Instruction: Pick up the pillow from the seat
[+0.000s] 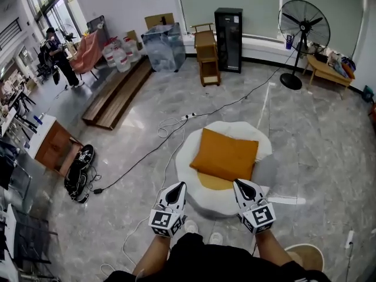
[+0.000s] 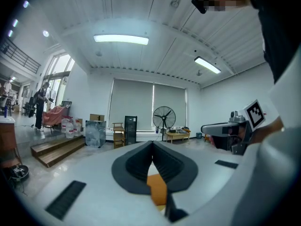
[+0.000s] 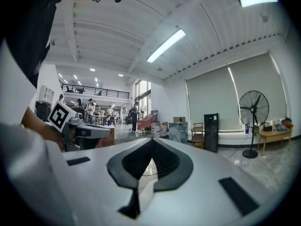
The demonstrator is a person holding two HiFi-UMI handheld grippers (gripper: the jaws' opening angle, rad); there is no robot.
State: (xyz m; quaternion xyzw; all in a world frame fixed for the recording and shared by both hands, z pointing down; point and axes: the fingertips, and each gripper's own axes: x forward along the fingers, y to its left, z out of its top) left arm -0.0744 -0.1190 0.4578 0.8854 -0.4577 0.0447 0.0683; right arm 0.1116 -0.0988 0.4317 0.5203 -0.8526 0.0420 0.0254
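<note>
Left claw (image 1: 178, 188) and right claw (image 1: 241, 187) both sit pinched closed and empty at the near rim of the round white padded seat (image 1: 188, 151); the square orange fabric pillow (image 1: 225, 155) lies flat on it, untouched, so going in closed likely just shoves it away.

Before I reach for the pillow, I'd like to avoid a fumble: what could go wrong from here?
The left gripper and right gripper both have jaws together; arriving like that would likely just shove the orange pillow across the white seat. The pillow is broad and looks soft, so a one-corner pinch may slip. A black cable on the floor left of the seat could catch a foot.
</note>
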